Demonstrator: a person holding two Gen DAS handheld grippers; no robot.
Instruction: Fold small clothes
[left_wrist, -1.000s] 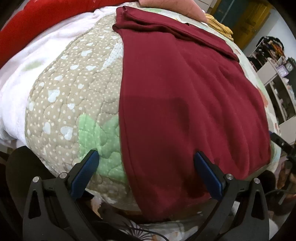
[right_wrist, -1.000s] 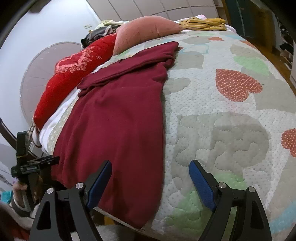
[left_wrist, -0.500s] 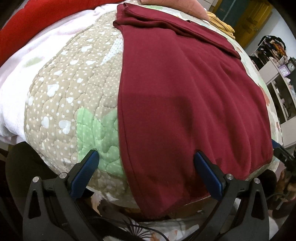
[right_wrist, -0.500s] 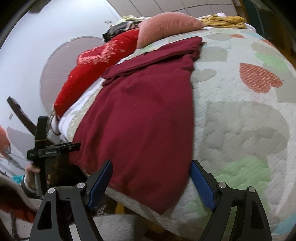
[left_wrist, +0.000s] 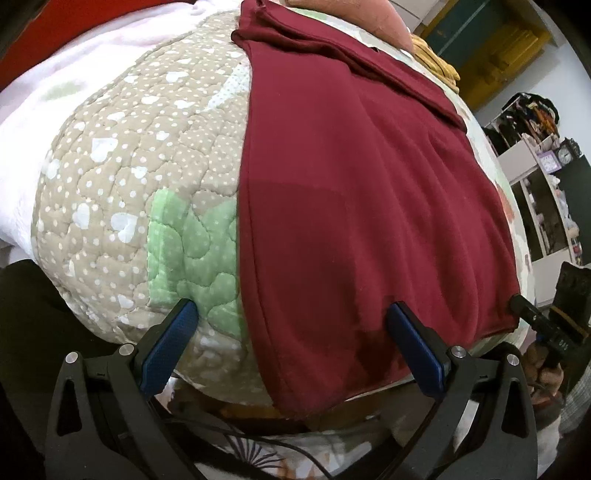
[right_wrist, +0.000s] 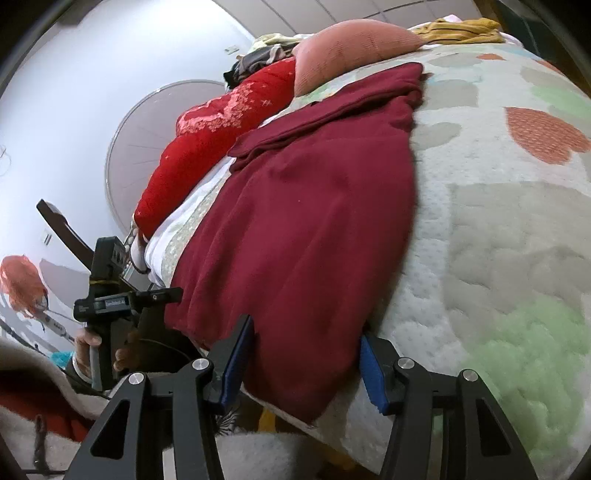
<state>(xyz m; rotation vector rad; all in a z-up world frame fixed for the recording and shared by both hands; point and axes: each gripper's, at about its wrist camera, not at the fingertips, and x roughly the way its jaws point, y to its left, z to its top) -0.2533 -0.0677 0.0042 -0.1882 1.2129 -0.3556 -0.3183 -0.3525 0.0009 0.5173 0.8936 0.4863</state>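
R gripper (right_wrist: 306, 354) closing round the maroon garment (right_wrist: 303, 221) hem, L gripper (left_wrist: 295, 341) wide open w/ nothing pinched; risk: R grabs quilt (right_wrist: 498, 258) too, or only top layer.

matt maroon knit cloth garment (left_wrist: 362, 206). quilted dotted cotton bedspread (left_wrist: 122, 177), puffy and stitched. textured blue rubbery pads (right_wrist: 236, 360) on matt black plastic fingers.

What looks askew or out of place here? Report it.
The maroon garment lies flat on the quilt, but its near hem droops over the bed's edge. The right gripper is closing around that hem. Otherwise nothing looks spilled or damaged.
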